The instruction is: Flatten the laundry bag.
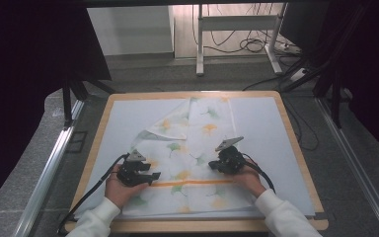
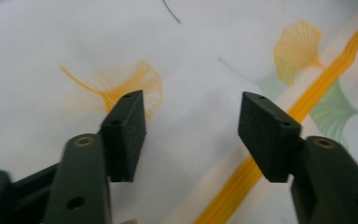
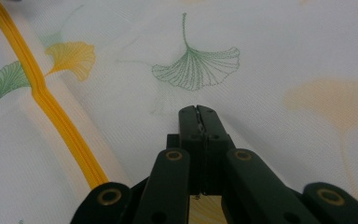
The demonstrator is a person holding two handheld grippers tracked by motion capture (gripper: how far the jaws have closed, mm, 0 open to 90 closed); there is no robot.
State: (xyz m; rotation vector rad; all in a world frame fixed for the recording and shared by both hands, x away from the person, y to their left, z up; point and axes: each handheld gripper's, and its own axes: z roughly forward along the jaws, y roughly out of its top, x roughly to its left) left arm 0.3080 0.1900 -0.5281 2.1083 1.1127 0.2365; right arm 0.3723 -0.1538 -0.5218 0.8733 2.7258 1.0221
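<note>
A white cloth (image 1: 197, 128) printed with green and yellow ginkgo leaves and an orange stripe (image 1: 187, 182) lies spread on the table, its far part folded over. My left gripper (image 1: 155, 176) hovers over the cloth's near left part, jaws pointing right. In the left gripper view the left gripper (image 2: 191, 126) is open over the cloth (image 2: 191, 56), with nothing between its pads. My right gripper (image 1: 212, 165) rests on the cloth's near right part. In the right gripper view the right gripper (image 3: 198, 114) is shut, a thin pale sliver of cloth (image 3: 270, 46) pinched between its tips.
The cloth lies on a pale blue mat (image 1: 261, 128) on a wooden board (image 1: 98, 133). Metal rails (image 1: 49, 168) run along both sides of the table. A white stand (image 1: 200, 44) and loose cables are on the floor beyond.
</note>
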